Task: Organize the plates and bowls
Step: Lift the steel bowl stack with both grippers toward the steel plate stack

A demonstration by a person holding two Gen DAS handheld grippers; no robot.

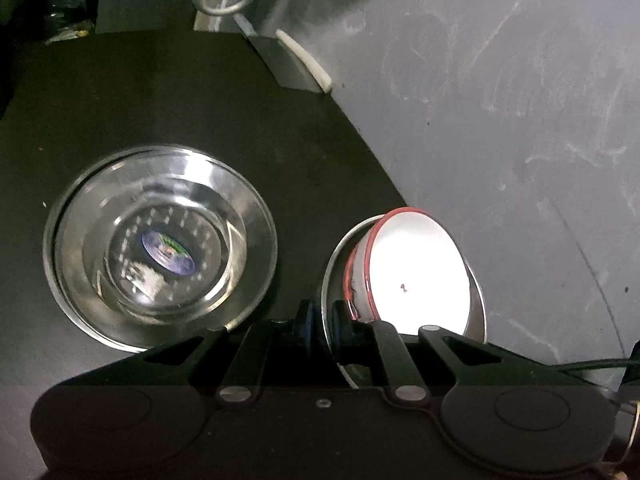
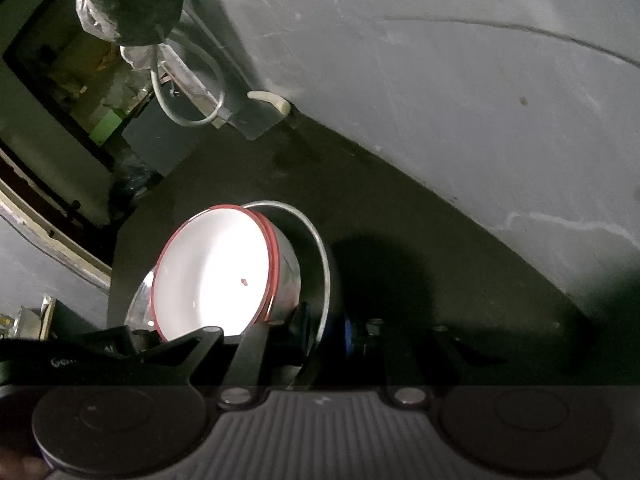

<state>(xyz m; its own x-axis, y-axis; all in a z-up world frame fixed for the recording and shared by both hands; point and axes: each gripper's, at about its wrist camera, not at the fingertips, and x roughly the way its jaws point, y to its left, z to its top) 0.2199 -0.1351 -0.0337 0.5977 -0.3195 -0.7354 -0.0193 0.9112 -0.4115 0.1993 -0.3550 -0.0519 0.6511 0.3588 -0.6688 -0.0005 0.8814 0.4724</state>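
A white bowl with a red rim (image 1: 416, 272) lies tilted inside a steel bowl (image 1: 478, 292). My left gripper (image 1: 323, 318) is shut on the steel bowl's rim, one finger inside and one outside. In the right wrist view the same white bowl (image 2: 212, 276) sits in the steel bowl (image 2: 326, 264), and my right gripper (image 2: 324, 330) is shut on the opposite side of that rim. The pair hangs over the dark counter (image 2: 400, 208). A second steel bowl with a blue-green sticker (image 1: 168, 252) rests on a steel plate (image 1: 56, 264) to the left.
A grey wall (image 1: 500, 100) curves along the counter's far side. At the corner stand a metal bracket (image 1: 288, 64) and a looped white cable (image 2: 188, 92). A plastic bag (image 2: 120, 4) hangs above. The counter's left edge (image 2: 116, 248) drops off near the held bowls.
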